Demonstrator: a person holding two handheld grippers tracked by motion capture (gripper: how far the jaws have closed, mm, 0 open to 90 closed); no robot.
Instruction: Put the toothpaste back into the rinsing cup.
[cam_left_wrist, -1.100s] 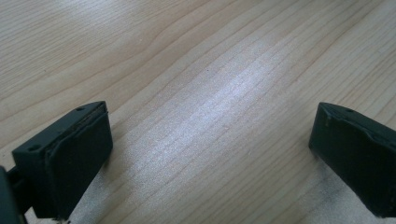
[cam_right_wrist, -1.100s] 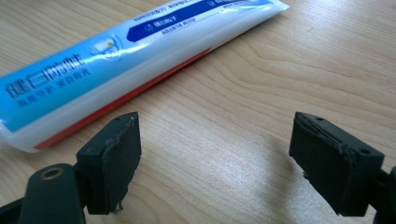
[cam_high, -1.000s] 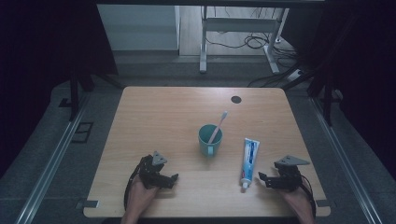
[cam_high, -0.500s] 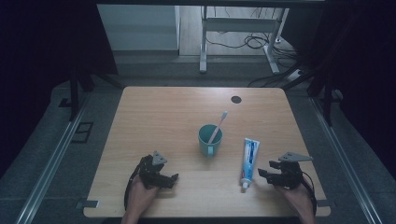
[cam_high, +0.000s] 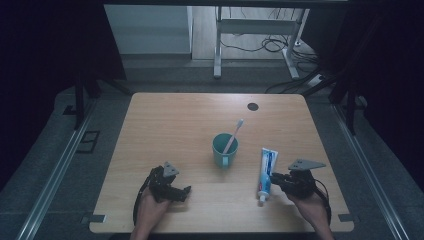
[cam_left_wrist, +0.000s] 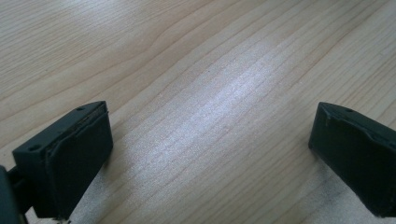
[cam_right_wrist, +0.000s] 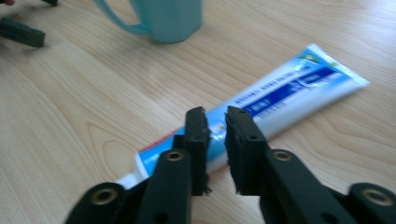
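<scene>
1. The left gripper (cam_high: 172, 189) is resting near the table's (cam_high: 165, 120) near left corner, jaws spread, gripping nothing.
2. The right gripper (cam_right_wrist: 215, 122) is hovering just beside the toothpaste tube (cam_high: 265, 171); its jaws have just been closing and are now nearly together with nothing between them.
3. The tube is lying flat toward the near right edge, not yet grasped; its pickup is remaining.
4. The teal cup (cam_high: 224, 149) is standing mid-table, holding a toothbrush (cam_high: 233, 135).
5. Against the earlier frame, only the right gripper is differing, sitting slightly higher.
</scene>
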